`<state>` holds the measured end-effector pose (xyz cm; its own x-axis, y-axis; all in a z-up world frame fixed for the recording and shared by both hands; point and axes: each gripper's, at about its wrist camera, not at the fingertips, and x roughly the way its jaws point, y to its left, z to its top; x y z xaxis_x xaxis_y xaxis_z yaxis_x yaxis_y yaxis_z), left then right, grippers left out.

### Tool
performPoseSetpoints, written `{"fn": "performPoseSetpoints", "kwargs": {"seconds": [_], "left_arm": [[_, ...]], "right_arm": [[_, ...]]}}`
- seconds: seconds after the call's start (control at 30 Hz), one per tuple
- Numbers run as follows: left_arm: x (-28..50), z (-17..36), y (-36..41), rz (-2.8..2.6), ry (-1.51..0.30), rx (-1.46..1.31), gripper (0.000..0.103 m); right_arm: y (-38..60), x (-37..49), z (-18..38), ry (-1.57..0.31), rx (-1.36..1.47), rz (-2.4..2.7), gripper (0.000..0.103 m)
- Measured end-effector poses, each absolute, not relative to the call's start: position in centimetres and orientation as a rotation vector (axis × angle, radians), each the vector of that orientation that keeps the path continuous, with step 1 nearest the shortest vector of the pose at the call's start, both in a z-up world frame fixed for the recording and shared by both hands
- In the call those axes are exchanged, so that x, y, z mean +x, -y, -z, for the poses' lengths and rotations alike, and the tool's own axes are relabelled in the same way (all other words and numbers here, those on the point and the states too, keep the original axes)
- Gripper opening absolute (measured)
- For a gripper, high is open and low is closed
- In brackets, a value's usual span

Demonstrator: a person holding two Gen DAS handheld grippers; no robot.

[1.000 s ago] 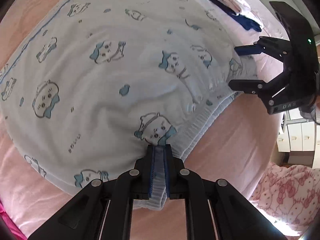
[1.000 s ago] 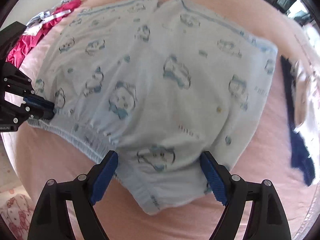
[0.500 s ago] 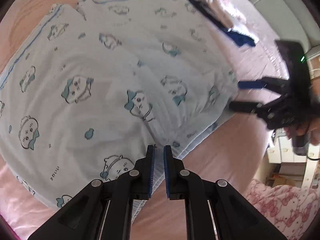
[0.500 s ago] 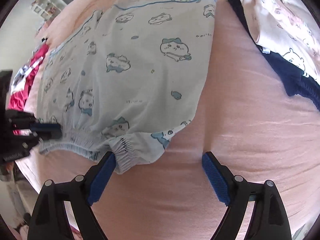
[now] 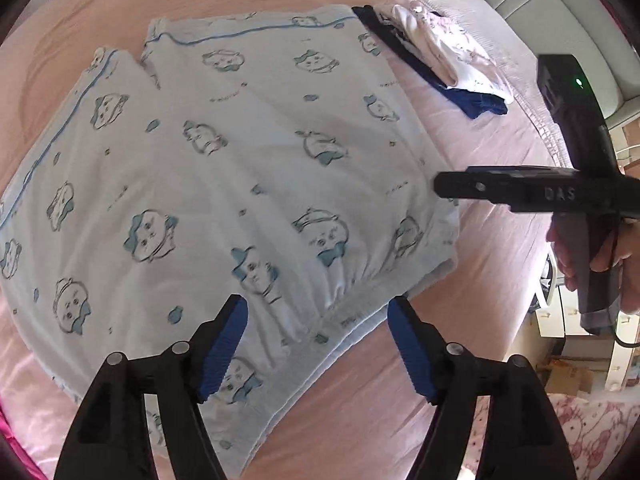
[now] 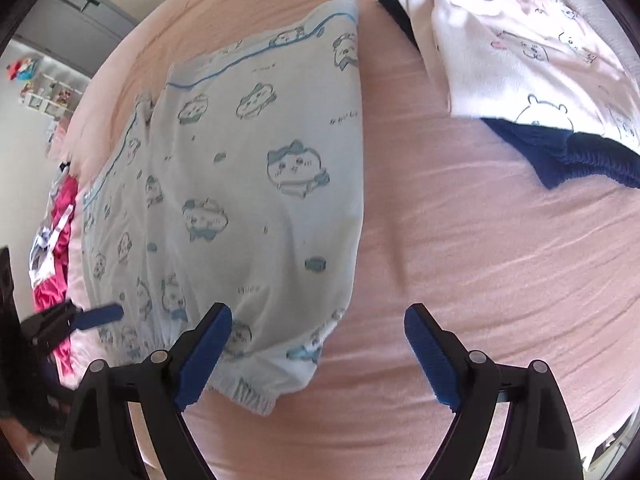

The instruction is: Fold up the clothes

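Light blue shorts with cartoon prints lie spread flat on the pink bed sheet, elastic waistband toward me; they also show in the right wrist view. My left gripper is open and empty, its jaws wide apart just above the waistband. My right gripper is open and empty, above the waistband's right corner. It shows from the side in the left wrist view, over the shorts' right edge.
A folded white printed garment lies on a dark blue one at the far right of the bed. Pink and red clothes lie off the left side. A pink patterned cloth is below the bed edge.
My left gripper let go of the waistband and opened wide. Both grippers pulled back from the shorts, which now lie flat; the right gripper shifted to the right.
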<state>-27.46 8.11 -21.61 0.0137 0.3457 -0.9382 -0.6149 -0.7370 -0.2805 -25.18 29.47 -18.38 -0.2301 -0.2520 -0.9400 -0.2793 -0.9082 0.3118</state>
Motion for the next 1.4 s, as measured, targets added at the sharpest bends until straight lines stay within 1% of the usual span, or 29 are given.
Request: {"fn": "performPoseSetpoints", "kwargs": {"seconds": [0.13, 0.23, 0.27, 0.3, 0.4, 0.43, 0.5, 0.53, 0.57, 0.6, 0.67, 0.77, 0.9, 0.97, 1.03, 1.13, 1.2, 1.23, 1.27, 1.3, 1.33, 1.37, 1.4], "left_arm": [[-25.0, 22.5, -10.7, -1.762, -0.356, -1.556, 0.071], [-24.1, 22.9, -10.3, -1.759, -0.332, -1.613, 0.071], [-23.9, 22.9, -10.0, -1.764, -0.319, -1.631, 0.071], [-24.1, 22.8, -9.1, -1.788, -0.292, -1.651, 0.071], [-24.9, 22.2, -5.3, -1.876, -0.194, -1.732, 0.071], [-25.2, 22.1, -3.8, -1.906, -0.159, -1.762, 0.071], [-26.0, 21.7, -0.5, -1.974, -0.106, -1.816, 0.071], [-26.4, 21.5, 1.0, -2.002, -0.084, -1.835, 0.071], [-26.9, 21.4, 2.6, -2.03, -0.061, -1.853, 0.071], [-27.3, 21.2, 4.1, -2.057, -0.038, -1.872, 0.071], [-28.3, 20.9, 7.0, -2.105, 0.015, -1.9, 0.071], [-29.9, 20.3, 10.2, -2.145, 0.111, -1.889, 0.071], [-31.6, 20.2, 12.0, -2.182, 0.108, -1.862, 0.071], [-32.0, 20.8, 11.5, -2.195, 0.091, -1.86, 0.071], [-32.5, 21.3, 11.6, -2.198, 0.077, -1.865, 0.071], [-32.9, 21.5, 12.4, -2.169, 0.095, -1.857, 0.071], [-32.9, 21.1, 13.3, -2.142, 0.112, -1.829, 0.071], [-32.9, 20.8, 13.4, -2.124, 0.121, -1.801, 0.071], [-32.8, 20.5, 13.4, -2.105, 0.13, -1.771, 0.071], [-32.9, 20.4, 12.9, -2.081, 0.153, -1.741, 0.071], [-33.1, 20.4, 12.1, -2.058, 0.199, -1.721, 0.071], [-33.3, 20.3, 11.2, -2.034, 0.246, -1.702, 0.071], [-33.5, 20.4, 9.7, -2.026, 0.288, -1.689, 0.071]], "right_arm": [[-29.8, -27.0, 17.6, -0.696, -1.86, -2.412, 0.088], [-30.1, -28.8, 18.3, -0.633, -1.895, -2.441, 0.088], [-31.3, -29.5, 18.7, -0.667, -1.896, -2.443, 0.086], [-32.4, -30.2, 19.0, -0.701, -1.897, -2.444, 0.073], [-39.9, -32.8, 19.5, -0.812, -1.882, -2.393, 0.051], [-40.1, -32.8, 19.5, -0.848, -1.879, -2.401, 0.047], [-39.8, -33.0, 19.4, -0.863, -1.926, -2.4, 0.024], [-39.6, -33.1, 19.4, -0.871, -1.95, -2.399, 0.02], [-39.2, -33.2, 19.3, -0.845, -1.966, -2.405, 0.008], [-38.9, -33.2, 19.3, -0.828, -1.978, -2.408, 0.004], [-38.5, -33.3, 18.4, -0.816, -1.945, -2.421, 0.003], [-37.0, -33.5, 16.1, -0.804, -1.881, -2.495, 0.002], [-29.8, -35.0, 12.4, -0.684, -1.907, -2.698, 0.002], [-23.1, -37.9, 13.4, -0.642, -2.0, -2.763, 0.002], [-16.7, -39.6, 15.3, -0.599, -2.151, -2.774, 0.002], [-10.2, -42.5, 18.2, -0.516, -2.38, -2.723, 0.002], [-11.3, -40.0, 15.5, -0.525, -2.329, -2.803, 0.003], [-11.8, -39.8, 14.4, -0.535, -2.26, -2.846, 0.004], [-12.3, -39.6, 13.2, -0.545, -2.189, -2.887, 0.008], [-13.5, -39.3, 12.1, -0.512, -2.07, -2.91, 0.023], [-15.3, -38.8, 11.4, -0.465, -1.964, -2.89, 0.035], [-17.4, -38.7, 12.1, -0.464, -1.944, -2.807, 0.054], [-19.5, -38.6, 12.8, -0.463, -1.923, -2.726, 0.056]]}}
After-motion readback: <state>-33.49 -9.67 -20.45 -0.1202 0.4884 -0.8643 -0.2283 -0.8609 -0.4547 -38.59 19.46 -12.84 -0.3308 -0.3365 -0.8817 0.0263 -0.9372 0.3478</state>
